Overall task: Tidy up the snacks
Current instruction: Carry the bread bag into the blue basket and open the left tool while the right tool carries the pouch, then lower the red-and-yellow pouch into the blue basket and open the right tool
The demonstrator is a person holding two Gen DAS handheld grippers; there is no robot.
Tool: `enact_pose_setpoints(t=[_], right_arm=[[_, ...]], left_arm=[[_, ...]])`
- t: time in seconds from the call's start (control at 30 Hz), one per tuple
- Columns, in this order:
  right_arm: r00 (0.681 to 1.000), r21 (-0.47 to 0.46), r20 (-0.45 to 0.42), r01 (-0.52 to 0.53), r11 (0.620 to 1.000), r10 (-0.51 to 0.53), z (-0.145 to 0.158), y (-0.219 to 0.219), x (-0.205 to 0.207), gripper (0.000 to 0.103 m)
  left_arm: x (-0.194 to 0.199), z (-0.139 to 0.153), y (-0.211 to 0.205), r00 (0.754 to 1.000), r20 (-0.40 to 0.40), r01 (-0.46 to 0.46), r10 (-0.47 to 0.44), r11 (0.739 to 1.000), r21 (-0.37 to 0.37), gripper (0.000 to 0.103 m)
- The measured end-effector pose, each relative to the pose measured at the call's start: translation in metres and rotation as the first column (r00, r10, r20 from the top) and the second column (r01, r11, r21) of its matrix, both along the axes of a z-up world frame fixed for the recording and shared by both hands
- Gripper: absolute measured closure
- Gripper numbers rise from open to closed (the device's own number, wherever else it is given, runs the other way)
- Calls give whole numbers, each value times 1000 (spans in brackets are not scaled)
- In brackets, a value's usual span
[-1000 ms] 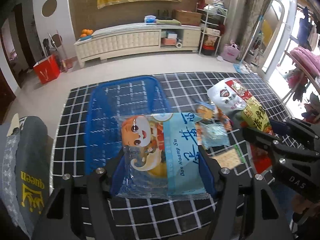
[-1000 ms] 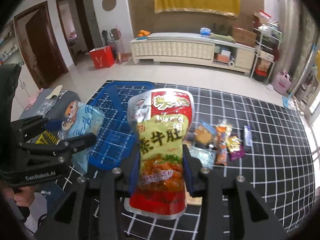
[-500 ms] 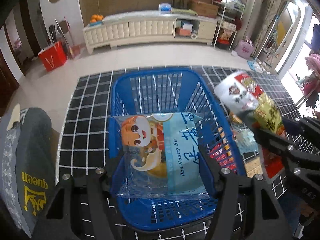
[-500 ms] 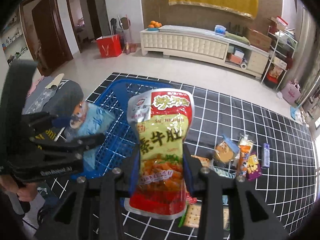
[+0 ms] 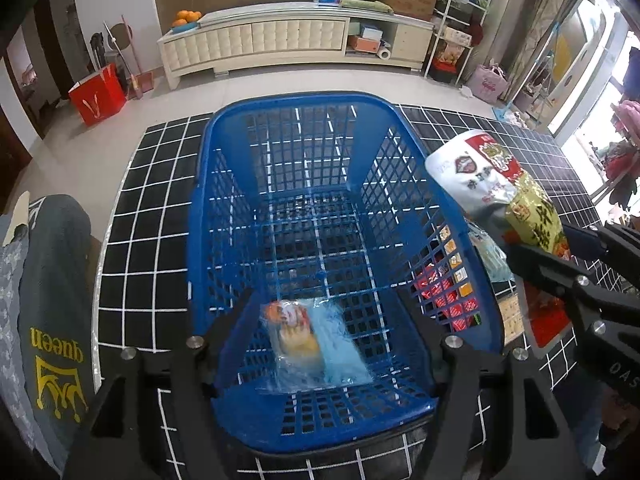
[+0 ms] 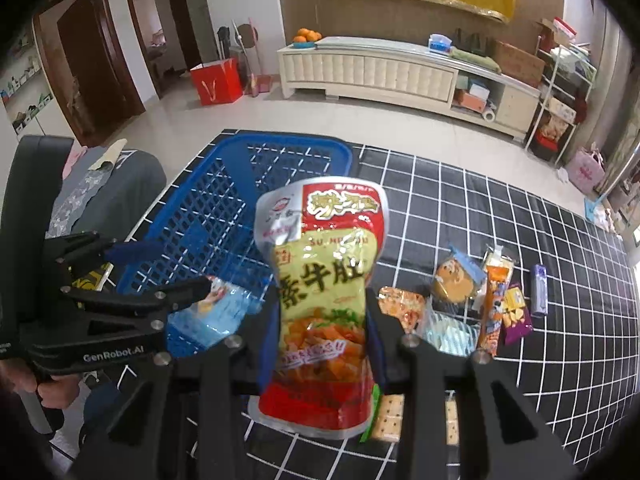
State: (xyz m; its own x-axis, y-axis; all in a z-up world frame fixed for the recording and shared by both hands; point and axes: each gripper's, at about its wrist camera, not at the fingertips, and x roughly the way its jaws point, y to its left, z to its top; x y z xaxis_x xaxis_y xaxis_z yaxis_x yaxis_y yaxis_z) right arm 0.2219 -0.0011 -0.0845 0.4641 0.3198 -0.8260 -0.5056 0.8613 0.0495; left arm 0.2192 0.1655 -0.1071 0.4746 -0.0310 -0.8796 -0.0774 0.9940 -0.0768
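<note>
A blue plastic basket [image 5: 208, 216] stands on the black checked mat. My left gripper [image 5: 320, 304] is open above its near end. The light-blue snack packet [image 5: 316, 344] lies loose and blurred inside the basket below the fingers; it also shows in the right wrist view [image 6: 218, 312]. My right gripper [image 6: 324, 320] is shut on a red and yellow snack pouch [image 6: 326, 280], held upright just right of the basket [image 6: 216, 216]. The pouch also shows in the left wrist view [image 5: 504, 192].
Several small snack packets [image 6: 492, 300] and crackers [image 6: 390, 420] lie on the mat [image 6: 520, 232] to the right of the basket. A grey cushion [image 5: 48, 304] sits left of the basket. A white cabinet [image 5: 280, 40] stands far behind.
My left gripper opened and the light-blue packet dropped into the basket. Both grippers moved further over the basket; the right one kept its pouch.
</note>
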Motion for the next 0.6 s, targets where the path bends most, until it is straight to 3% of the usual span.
enact_pose_setpoints(t=[0.4, 0.6], right_arm=[[998, -8, 28, -50, 999, 51, 23, 27, 0, 60], [998, -6, -4, -69, 998, 69, 18, 45, 22, 60]], left_arm=[[-16, 31, 25, 998, 46, -39, 38, 999, 17, 38], [-11, 39, 48, 997, 53, -63, 62, 998, 21, 38]])
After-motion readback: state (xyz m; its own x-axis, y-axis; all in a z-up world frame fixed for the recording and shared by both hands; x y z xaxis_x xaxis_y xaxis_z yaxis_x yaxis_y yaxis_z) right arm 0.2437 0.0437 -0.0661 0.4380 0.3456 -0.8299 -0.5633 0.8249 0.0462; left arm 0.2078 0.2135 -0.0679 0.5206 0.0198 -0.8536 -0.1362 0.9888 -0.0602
